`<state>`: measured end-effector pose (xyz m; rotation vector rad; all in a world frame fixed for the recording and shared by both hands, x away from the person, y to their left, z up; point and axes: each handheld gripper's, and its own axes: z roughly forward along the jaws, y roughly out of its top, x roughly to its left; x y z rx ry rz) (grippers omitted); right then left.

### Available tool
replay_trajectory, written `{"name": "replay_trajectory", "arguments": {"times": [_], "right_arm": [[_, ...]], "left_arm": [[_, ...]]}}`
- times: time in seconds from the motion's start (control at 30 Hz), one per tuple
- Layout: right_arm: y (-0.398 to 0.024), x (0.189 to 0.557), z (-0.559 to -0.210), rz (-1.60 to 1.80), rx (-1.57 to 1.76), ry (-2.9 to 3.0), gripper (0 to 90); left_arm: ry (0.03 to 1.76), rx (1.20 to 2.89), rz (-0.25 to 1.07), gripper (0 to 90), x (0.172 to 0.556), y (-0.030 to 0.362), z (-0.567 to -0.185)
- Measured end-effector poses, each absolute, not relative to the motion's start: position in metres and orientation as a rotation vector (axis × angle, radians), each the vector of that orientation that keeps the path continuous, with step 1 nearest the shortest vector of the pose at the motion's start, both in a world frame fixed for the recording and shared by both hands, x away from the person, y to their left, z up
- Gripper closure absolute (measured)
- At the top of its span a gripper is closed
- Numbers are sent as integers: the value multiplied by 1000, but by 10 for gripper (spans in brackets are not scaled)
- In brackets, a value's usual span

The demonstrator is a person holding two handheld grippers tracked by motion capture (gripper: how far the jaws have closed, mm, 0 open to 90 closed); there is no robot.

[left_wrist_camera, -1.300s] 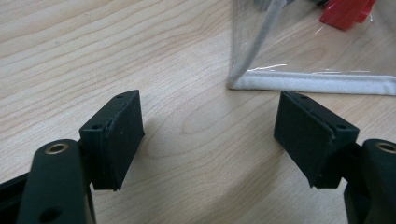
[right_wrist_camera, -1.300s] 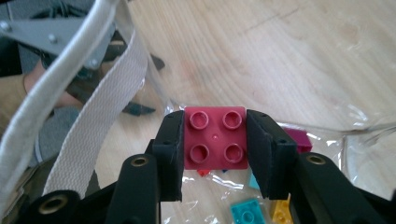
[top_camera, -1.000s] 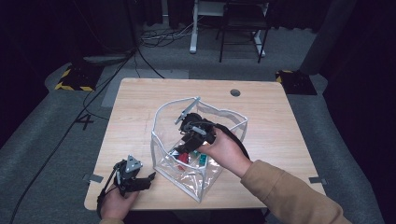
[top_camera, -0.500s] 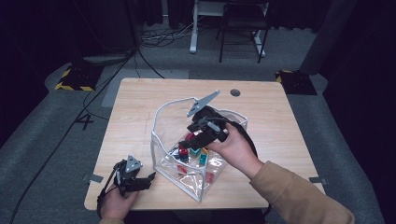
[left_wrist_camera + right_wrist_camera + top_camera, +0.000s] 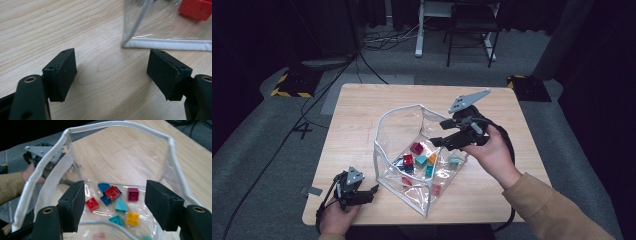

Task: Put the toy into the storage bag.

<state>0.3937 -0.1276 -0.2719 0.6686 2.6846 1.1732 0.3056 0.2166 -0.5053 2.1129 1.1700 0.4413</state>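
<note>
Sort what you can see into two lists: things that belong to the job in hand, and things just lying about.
Belongs to the job:
clear pouch
toy bricks inside it
right tongs, open above the pouch, nothing between them
left tongs, open beside the pouch corner

Just lying about:
chair
floor cables

One clear plastic bag (image 5: pixel 412 150) stands open on one wooden table (image 5: pixel 362 115). Visible inside: three red bricks (image 5: pixel 92 204), two blue (image 5: pixel 103 187), three teal (image 5: pixel 121 205), one orange (image 5: pixel 132 218), one magenta (image 5: pixel 133 194).
</note>
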Motion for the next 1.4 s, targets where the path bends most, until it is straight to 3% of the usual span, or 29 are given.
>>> {"name": "replay_trajectory", "arguments": {"times": [0.63,1.2,1.4], "right_arm": [[-242,402,-277,1134,925,2456,285],[-328,404,-313,1007,1195,2377,191],[-341,404,-331,972,1233,2382,166]], "left_arm": [[1172,2112,440,242,305,217,-505],[1167,2114,440,239,306,217,-505],[1167,2115,439,239,306,217,-505]]}}
